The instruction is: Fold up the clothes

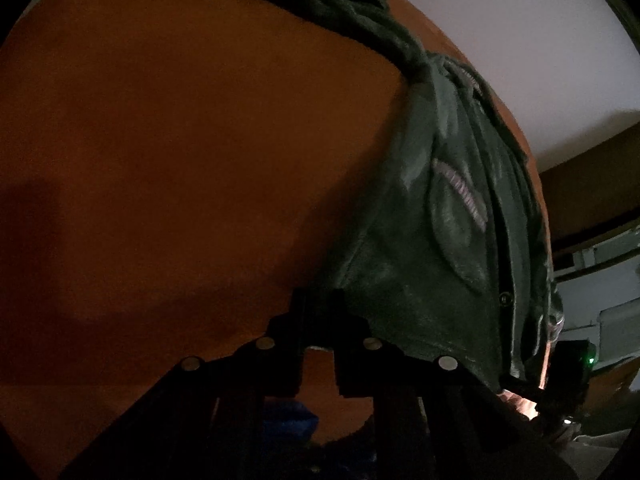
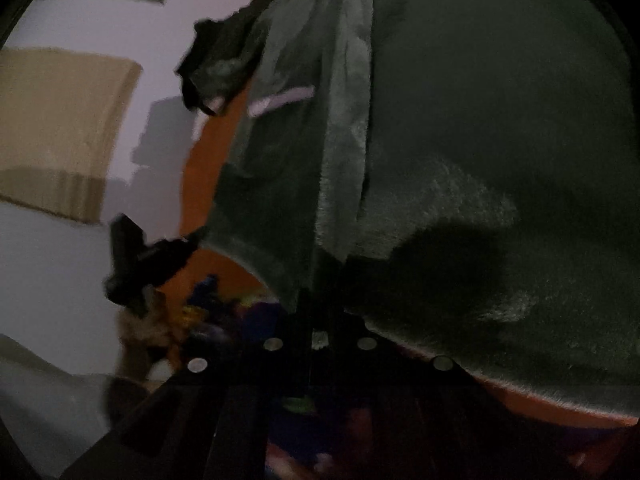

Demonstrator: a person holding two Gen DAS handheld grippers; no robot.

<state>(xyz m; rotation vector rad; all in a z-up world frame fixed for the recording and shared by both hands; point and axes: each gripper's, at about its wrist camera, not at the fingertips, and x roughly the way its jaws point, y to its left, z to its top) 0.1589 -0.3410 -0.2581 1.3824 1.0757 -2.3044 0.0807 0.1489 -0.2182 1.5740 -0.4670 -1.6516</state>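
A dark green fleece garment (image 1: 440, 260) with a zip and pale pocket trim lies bunched on an orange table (image 1: 180, 140), running from the far edge to the near right. My left gripper (image 1: 320, 304) is shut on its near corner. In the right wrist view the same garment (image 2: 480, 160) fills the right half. My right gripper (image 2: 320, 320) is shut on its lower edge, with a sliver of fabric showing between the fingers. The left gripper (image 2: 148, 256) shows there as a black shape pinching the garment's corner. The right gripper (image 1: 568, 364) appears at the garment's near right end.
The orange table (image 2: 204, 152) ends against a white wall (image 1: 520, 40). A beige panel (image 2: 60, 128) hangs on the wall. A blurred pile of coloured items (image 2: 224, 308) lies below the table edge. Pale furniture (image 1: 600, 280) stands at the right.
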